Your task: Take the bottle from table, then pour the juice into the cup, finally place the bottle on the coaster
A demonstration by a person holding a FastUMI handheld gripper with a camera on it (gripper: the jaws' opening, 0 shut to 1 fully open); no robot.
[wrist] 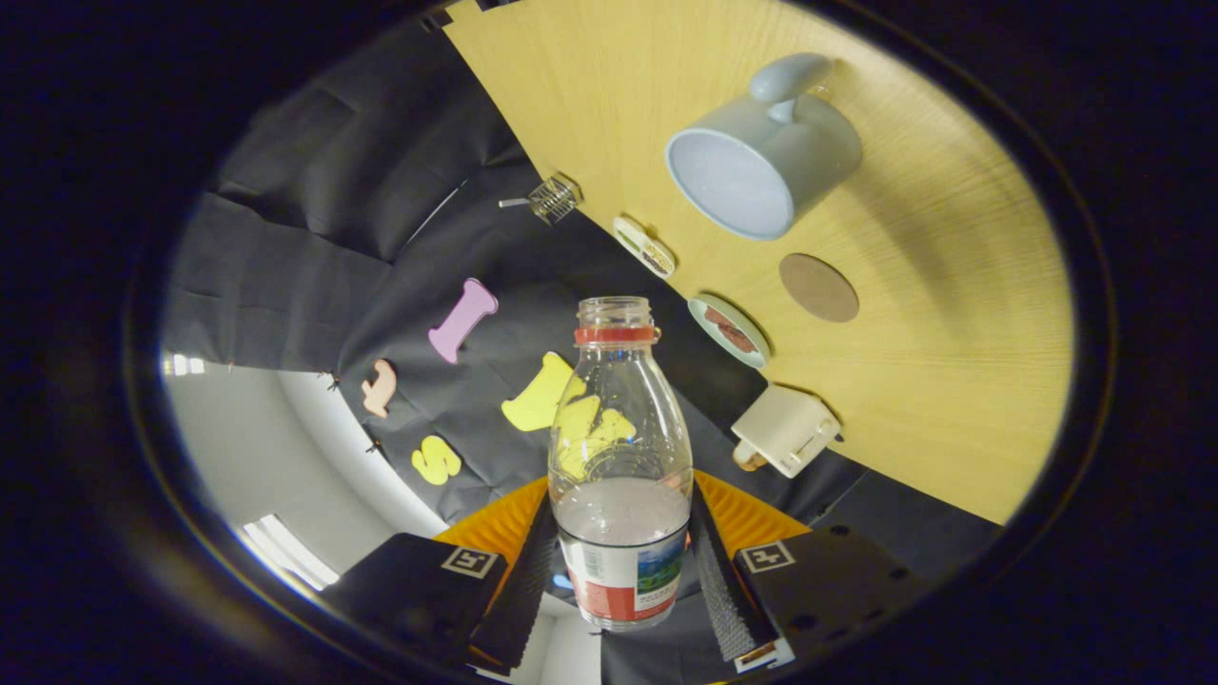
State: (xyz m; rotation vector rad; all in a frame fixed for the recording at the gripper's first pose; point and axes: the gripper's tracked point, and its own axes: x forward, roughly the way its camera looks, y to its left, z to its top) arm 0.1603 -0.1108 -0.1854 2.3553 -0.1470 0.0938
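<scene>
Gripper (620, 571) holding a clear bottle (620, 476) lifted off the desk (952, 381).

Both fingers press on the bottle's labelled lower part, one on each side; its cap is off (a red ring circles the open neck) and pale liquid fills the bottom. Beyond it, a light blue cup (761, 152) stands on the wooden desk, with a round brown coaster (819, 287) near it. Two small dishes (728, 330) and a white box (786, 430) sit along the desk's edge.

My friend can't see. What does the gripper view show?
The tool grips an open bottle, both fingers pressing its sides, a little pale juice inside. Beyond it, the tilted wooden table holds a blue cup and a round brown coaster.
</scene>
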